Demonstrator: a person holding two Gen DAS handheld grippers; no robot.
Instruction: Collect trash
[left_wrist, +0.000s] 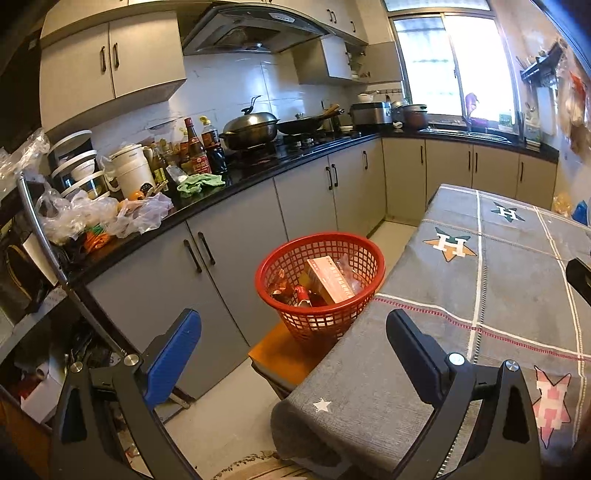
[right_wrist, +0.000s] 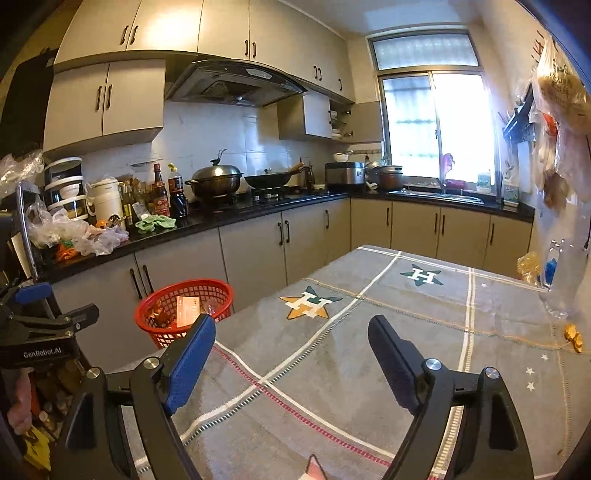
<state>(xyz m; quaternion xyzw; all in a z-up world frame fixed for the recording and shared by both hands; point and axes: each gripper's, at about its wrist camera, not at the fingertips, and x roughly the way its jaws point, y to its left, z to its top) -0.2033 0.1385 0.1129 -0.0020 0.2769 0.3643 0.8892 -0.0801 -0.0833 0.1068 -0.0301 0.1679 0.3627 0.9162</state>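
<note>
A red mesh basket (left_wrist: 321, 236) stands on an orange stool (left_wrist: 284, 354) beside the table's near-left corner. It holds a pink carton (left_wrist: 328, 280) and several wrappers. My left gripper (left_wrist: 293, 321) is open and holds nothing, hovering just short of the basket, its right finger over the grey tablecloth (left_wrist: 480, 295). My right gripper (right_wrist: 291, 323) is open and holds nothing above the cloth (right_wrist: 369, 350), with the basket (right_wrist: 184, 285) to its left. A small yellow scrap (right_wrist: 574, 336) lies near the table's right edge. A clear plastic item (right_wrist: 557, 280) stands beyond it.
A black counter (left_wrist: 258, 173) along the left wall carries bottles, a wok, crumpled plastic bags (left_wrist: 110, 214) and a green rag (left_wrist: 199, 182). Grey cabinets run below it. A sink (right_wrist: 443, 195) sits under the window. Bags hang on the right wall (right_wrist: 561, 129).
</note>
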